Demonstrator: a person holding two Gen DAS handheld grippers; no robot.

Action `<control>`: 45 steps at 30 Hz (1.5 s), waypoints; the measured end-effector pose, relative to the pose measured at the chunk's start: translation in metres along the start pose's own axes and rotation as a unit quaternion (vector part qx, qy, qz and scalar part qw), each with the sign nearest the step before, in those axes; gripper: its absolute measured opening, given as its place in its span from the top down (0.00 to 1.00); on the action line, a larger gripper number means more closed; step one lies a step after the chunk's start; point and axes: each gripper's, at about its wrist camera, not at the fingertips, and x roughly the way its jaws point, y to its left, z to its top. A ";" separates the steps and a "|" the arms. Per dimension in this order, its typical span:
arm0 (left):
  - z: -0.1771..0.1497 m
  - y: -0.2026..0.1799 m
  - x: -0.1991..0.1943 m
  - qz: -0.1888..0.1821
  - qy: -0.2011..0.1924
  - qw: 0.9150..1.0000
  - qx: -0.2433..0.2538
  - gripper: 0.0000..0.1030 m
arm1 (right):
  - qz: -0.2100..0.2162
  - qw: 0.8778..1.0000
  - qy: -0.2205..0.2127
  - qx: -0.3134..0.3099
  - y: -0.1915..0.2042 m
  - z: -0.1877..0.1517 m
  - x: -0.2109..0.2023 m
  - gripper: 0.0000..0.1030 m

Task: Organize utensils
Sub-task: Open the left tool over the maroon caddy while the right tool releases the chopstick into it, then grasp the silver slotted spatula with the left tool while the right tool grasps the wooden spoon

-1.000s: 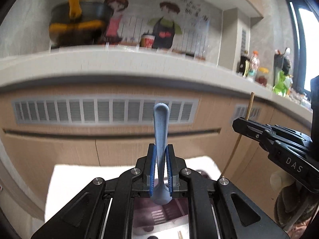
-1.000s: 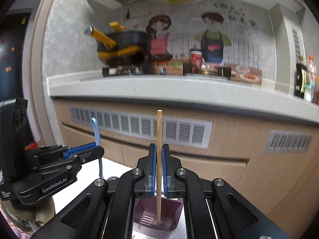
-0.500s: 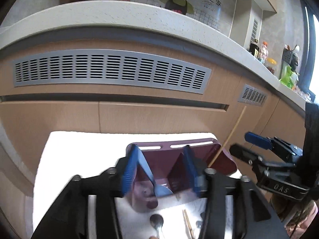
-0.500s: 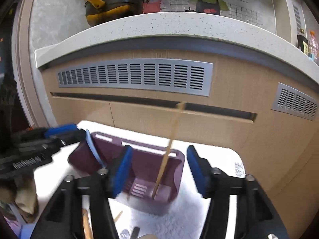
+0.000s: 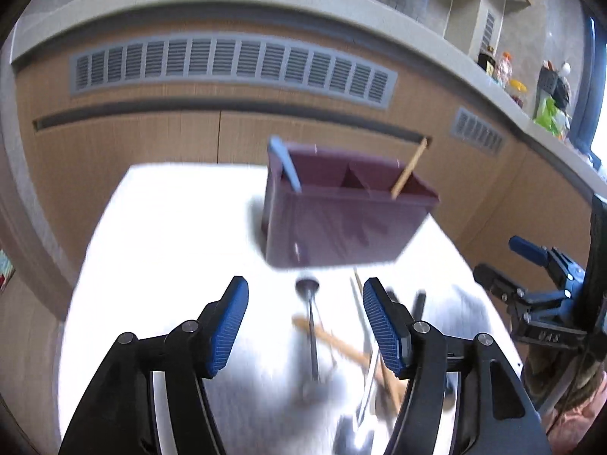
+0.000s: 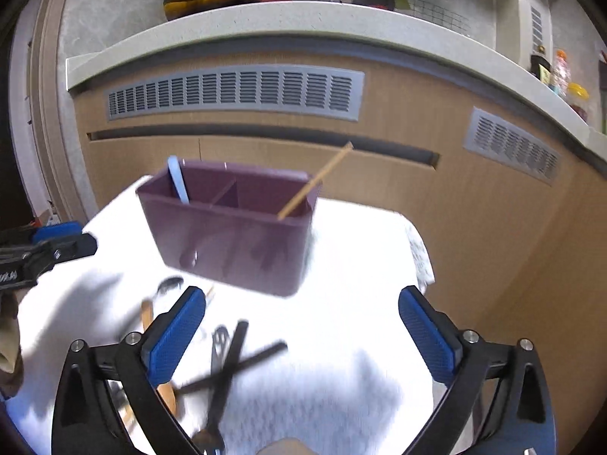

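Note:
A purple two-compartment utensil holder (image 5: 341, 223) (image 6: 235, 235) stands on a white table (image 5: 159, 235). A blue spoon (image 5: 284, 167) (image 6: 178, 180) leans in its left compartment. A wooden chopstick (image 5: 409, 168) (image 6: 315, 182) leans in its right one. My left gripper (image 5: 305, 326) is nearer than the holder, jaws still opening, nothing held. My right gripper (image 6: 301, 337) stands wide, jaws still opening, empty. Loose utensils lie under them: a metal spoon (image 5: 311, 322), wooden pieces (image 5: 334, 341) and black utensils (image 6: 231, 360).
Wood cabinet fronts with grey vents (image 6: 235, 93) rise behind the table under a pale counter (image 6: 265, 19). Bottles (image 6: 561, 76) stand on the counter at right. The table's right edge (image 6: 417, 250) lies near the cabinet.
Both grippers let go: the blue spoon and the chopstick now rest in the holder. Both jaws spread apart, and both grippers dropped and drew back toward the loose utensils.

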 end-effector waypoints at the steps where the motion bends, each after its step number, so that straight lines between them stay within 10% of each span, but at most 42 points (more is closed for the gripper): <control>1: -0.010 -0.002 -0.002 -0.001 0.008 1.000 0.004 0.38 | -0.005 1.000 0.004 0.000 0.000 -0.007 -0.003 0.01; 10: -0.061 -0.038 -0.005 -0.028 0.062 0.996 0.064 0.38 | -0.062 0.996 0.033 -0.055 0.016 -0.064 -0.025 0.01; 16: -0.029 -0.066 0.026 -0.059 0.091 0.990 0.090 0.49 | -0.025 0.999 0.041 -0.013 0.012 -0.081 -0.034 0.01; 24: -0.001 -0.085 0.087 -0.007 0.132 0.984 0.122 0.49 | -0.025 1.000 0.003 -0.011 0.016 -0.092 -0.052 0.04; 30: -0.007 -0.090 0.107 0.008 0.148 0.980 0.134 0.77 | -0.012 1.000 0.005 -0.009 0.015 -0.092 -0.050 0.04; 39: 0.002 -0.058 0.017 -0.012 0.024 0.998 0.058 0.77 | 0.002 1.000 0.020 -0.007 0.015 -0.091 -0.043 0.04; 45: 0.004 -0.031 -0.055 -0.001 -0.057 0.998 0.021 0.77 | 0.088 0.994 0.054 -0.028 0.034 -0.077 -0.033 0.36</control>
